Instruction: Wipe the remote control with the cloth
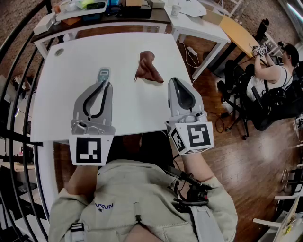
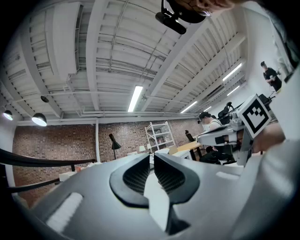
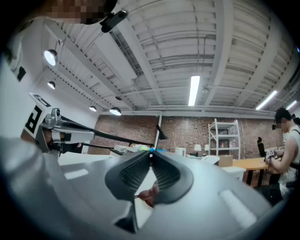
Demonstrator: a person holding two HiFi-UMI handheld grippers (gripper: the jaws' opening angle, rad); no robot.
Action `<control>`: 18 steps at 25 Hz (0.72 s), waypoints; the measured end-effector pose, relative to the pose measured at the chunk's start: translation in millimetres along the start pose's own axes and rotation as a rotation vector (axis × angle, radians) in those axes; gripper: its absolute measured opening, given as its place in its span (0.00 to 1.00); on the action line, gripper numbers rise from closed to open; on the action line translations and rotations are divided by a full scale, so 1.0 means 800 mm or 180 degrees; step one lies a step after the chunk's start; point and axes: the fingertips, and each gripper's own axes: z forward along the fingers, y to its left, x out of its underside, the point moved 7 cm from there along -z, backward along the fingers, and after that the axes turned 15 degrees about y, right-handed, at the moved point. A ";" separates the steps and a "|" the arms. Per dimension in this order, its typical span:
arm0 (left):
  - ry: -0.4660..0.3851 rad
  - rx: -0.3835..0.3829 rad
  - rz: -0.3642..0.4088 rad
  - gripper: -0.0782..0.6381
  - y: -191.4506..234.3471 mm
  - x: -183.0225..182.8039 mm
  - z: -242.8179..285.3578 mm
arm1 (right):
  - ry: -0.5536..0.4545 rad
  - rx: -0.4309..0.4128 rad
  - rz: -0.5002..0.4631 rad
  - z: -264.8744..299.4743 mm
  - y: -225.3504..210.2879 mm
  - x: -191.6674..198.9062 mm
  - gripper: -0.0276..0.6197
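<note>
A small grey remote control with a bluish top lies on the white table, left of centre. My left gripper hovers just short of the remote's near end. In the left gripper view that gripper is shut with nothing between the jaws, and the remote is hidden below it. A crumpled brown cloth lies further back, right of the remote. My right gripper hangs over the table's right edge, near and right of the cloth. It is shut and empty, and the cloth shows through its jaw gap.
Cluttered tables stand behind the white one, and a wooden desk is at the right. A person sits there on a chair. Black railings curve along the left. A round grommet marks the table's far left corner.
</note>
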 end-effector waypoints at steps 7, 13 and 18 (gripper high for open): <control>0.0366 -0.0064 0.0257 0.26 0.054 0.017 0.061 | 0.0136 -0.0065 -0.0277 0.058 -0.012 -0.015 0.17; 0.1093 -0.0017 -0.0203 0.52 0.089 0.093 0.126 | 0.0658 -0.0202 -0.0197 0.146 -0.038 0.027 0.30; 0.1666 0.0135 -0.0284 0.60 0.088 0.157 0.163 | 0.1164 -0.0399 -0.0014 0.199 -0.042 0.076 0.37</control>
